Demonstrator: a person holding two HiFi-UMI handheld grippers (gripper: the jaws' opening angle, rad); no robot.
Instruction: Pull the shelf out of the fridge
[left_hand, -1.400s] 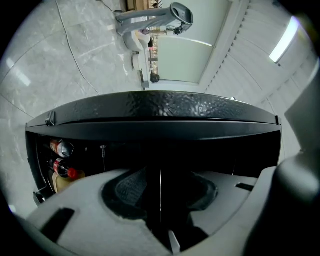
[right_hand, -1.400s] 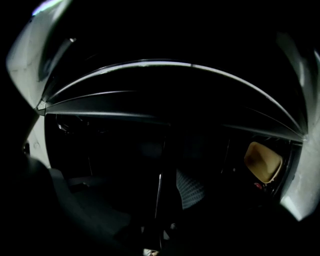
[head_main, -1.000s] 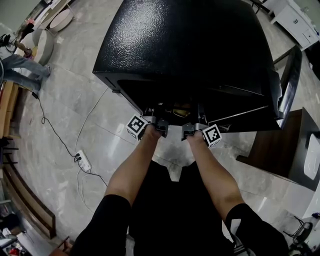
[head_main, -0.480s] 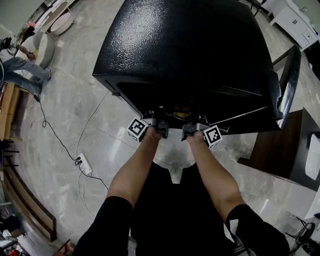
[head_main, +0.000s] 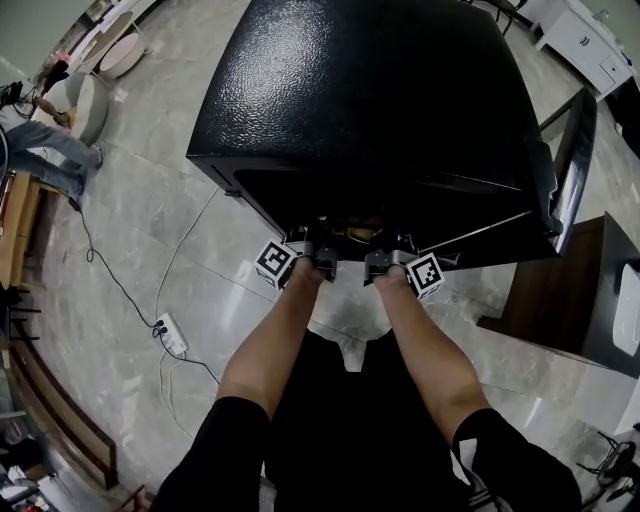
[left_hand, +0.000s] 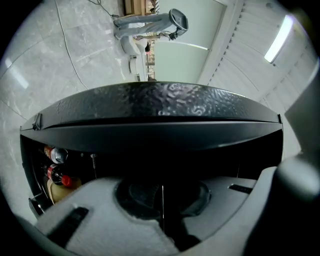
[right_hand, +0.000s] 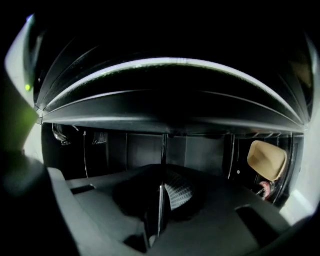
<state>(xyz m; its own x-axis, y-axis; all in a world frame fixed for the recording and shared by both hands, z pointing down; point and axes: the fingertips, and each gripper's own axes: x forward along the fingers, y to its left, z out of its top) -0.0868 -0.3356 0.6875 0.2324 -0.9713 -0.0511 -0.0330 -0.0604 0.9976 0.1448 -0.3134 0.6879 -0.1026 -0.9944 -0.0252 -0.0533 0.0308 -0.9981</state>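
Broadly, the black fridge (head_main: 370, 90) is seen from above on the tiled floor (head_main: 150, 230), its door (head_main: 578, 150) swung wide at the right so that the opening is left free for the shelf to be slid forward; the shelf (right_hand: 161, 200) is judged not yet drawn out, being seated inside the cabinet, with only its thin front edge shown edge-on between the pads; the forearms (head_main: 275, 340) are stretched forward side by side and the grippers are held level and close together, presumably so that the pull is shared evenly and the shelf is not skewed; the left tongs (head_main: 312, 245) and the right tongs (head_main: 388, 250) have just been closing and are now clenched on that front edge.
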